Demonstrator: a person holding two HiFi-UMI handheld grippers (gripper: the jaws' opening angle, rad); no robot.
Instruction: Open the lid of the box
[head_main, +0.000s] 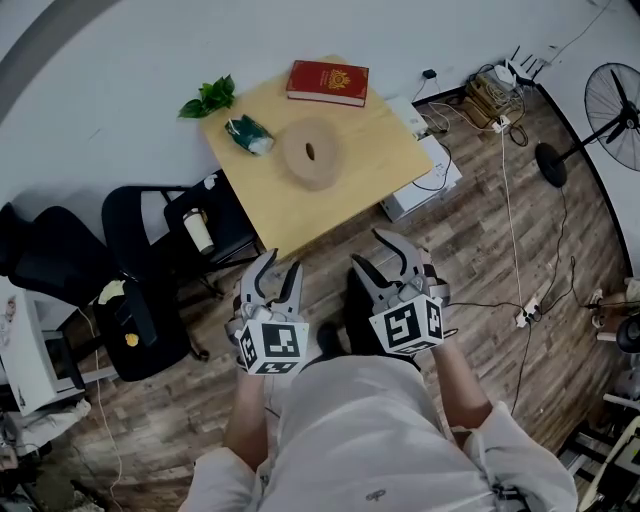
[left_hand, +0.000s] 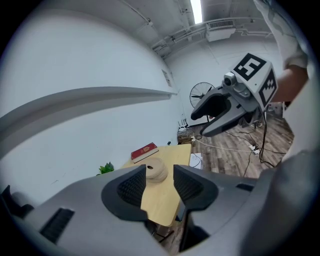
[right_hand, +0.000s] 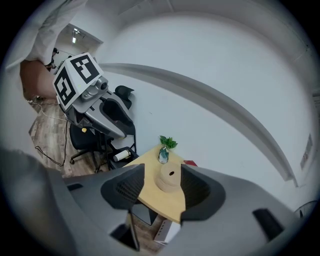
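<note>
The person holds the left gripper (head_main: 280, 270) and the right gripper (head_main: 365, 248) out in front, side by side, over the wood floor (head_main: 480, 240). Both point at the table (head_main: 370, 150) but are well apart from it. The jaws of each one stand open with a gap between them, and nothing is held in either. The round wooden box (head_main: 311, 152) sits near the middle of the table. Its lid is on, and the lid has a small hole in the top. A red book (head_main: 328, 82) lies at the far edge of the table. A little green plant (head_main: 210, 97) stands at the far left corner. A black chair (head_main: 225, 240) stands just beside the table, with a bottle (head_main: 198, 230) lying on its seat.
</note>
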